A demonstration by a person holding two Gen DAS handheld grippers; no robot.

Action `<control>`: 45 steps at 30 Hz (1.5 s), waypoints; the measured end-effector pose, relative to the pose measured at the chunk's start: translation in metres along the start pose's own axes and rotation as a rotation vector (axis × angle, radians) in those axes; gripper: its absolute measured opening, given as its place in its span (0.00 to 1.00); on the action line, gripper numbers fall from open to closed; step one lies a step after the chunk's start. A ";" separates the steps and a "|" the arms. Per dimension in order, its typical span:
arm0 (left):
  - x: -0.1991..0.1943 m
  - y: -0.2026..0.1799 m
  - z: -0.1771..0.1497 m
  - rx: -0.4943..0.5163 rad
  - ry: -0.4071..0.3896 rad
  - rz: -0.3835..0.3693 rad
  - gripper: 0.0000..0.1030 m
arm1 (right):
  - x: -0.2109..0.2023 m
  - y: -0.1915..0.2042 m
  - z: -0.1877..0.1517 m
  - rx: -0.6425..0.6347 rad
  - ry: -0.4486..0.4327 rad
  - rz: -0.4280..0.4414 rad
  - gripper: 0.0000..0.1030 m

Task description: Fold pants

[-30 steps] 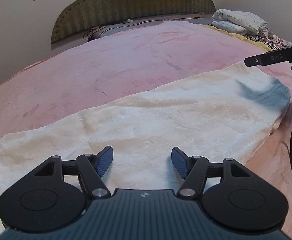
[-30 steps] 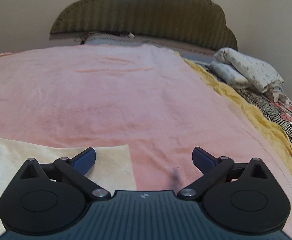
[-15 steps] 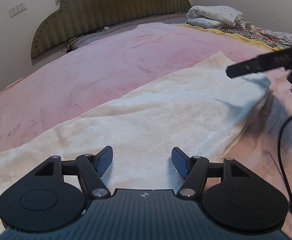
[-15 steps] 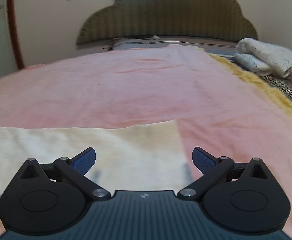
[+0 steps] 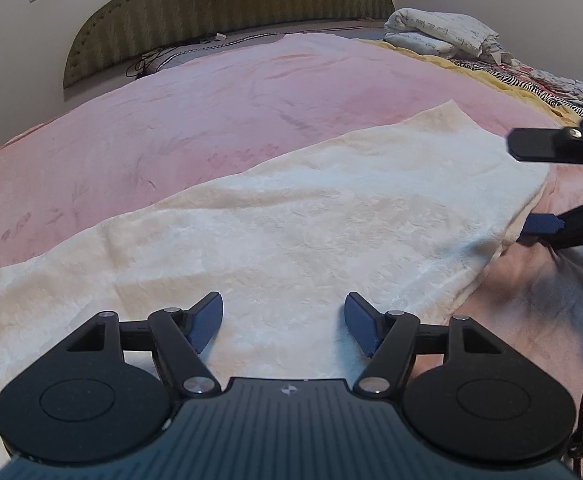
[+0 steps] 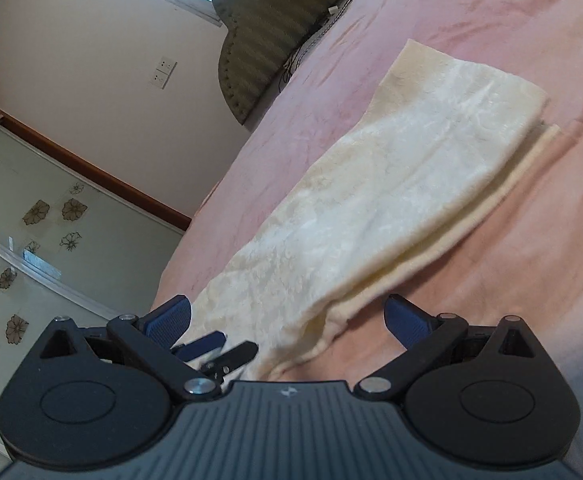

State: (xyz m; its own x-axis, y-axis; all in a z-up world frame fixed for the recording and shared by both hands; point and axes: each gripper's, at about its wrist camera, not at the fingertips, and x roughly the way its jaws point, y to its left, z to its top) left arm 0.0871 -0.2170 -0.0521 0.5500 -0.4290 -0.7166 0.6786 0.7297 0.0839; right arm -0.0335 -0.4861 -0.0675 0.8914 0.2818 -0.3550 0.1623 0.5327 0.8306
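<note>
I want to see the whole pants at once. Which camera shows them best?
The right wrist view: the cream pants lie almost end to end on the pink blanket, both layers showing along one edge. The left wrist view sits low over them, so the near part runs out of frame; the right gripper straddles their far end.

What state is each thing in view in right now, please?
cream pants: lying flat on the pink blanket, folded lengthwise, edges offset.
left gripper: open, above the pants, holding nothing.
right gripper: open, at the pants' end, holding nothing.
folded bedding: stacked by the headboard.
</note>
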 end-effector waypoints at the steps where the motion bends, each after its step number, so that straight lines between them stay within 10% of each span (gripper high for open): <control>1: 0.000 0.001 0.000 -0.007 0.003 -0.004 0.69 | 0.004 -0.002 0.005 -0.004 -0.031 -0.025 1.00; 10: 0.000 0.007 0.028 -0.088 -0.059 -0.046 0.71 | 0.016 -0.033 0.056 0.087 -0.314 -0.166 0.92; 14: 0.022 0.008 0.035 -0.125 0.032 -0.051 0.73 | 0.021 -0.055 0.065 0.153 -0.296 -0.235 0.16; 16: 0.017 0.014 0.033 -0.139 0.000 -0.067 0.73 | 0.014 -0.061 0.063 0.179 -0.289 -0.224 0.14; 21: -0.004 0.048 0.038 -0.312 -0.104 -0.157 0.75 | 0.009 0.011 0.062 -0.201 -0.263 -0.338 0.14; 27: -0.013 0.100 0.029 -0.711 -0.163 -0.531 0.87 | 0.062 0.126 -0.004 -0.911 -0.141 -0.458 0.14; 31: 0.009 0.107 0.029 -0.866 -0.114 -0.697 0.93 | 0.095 0.147 -0.055 -1.098 -0.075 -0.438 0.14; 34: 0.027 0.107 0.030 -0.910 -0.060 -0.679 0.92 | 0.099 0.155 -0.080 -1.134 -0.065 -0.402 0.14; 38: 0.037 0.114 0.029 -0.944 -0.029 -0.622 0.63 | 0.097 0.166 -0.102 -1.189 -0.036 -0.367 0.14; 40: 0.034 0.118 0.030 -0.901 0.005 -0.556 0.20 | 0.103 0.170 -0.112 -1.254 -0.017 -0.393 0.14; 45: 0.008 0.129 0.039 -0.700 -0.018 -0.339 0.06 | 0.123 0.188 -0.130 -1.311 0.066 -0.344 0.16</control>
State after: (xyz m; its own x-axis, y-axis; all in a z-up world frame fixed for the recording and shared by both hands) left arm 0.1977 -0.1471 -0.0197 0.3793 -0.6929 -0.6132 0.3489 0.7209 -0.5988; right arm 0.0521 -0.2476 -0.0105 0.8598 -0.0010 -0.5106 -0.1810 0.9344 -0.3067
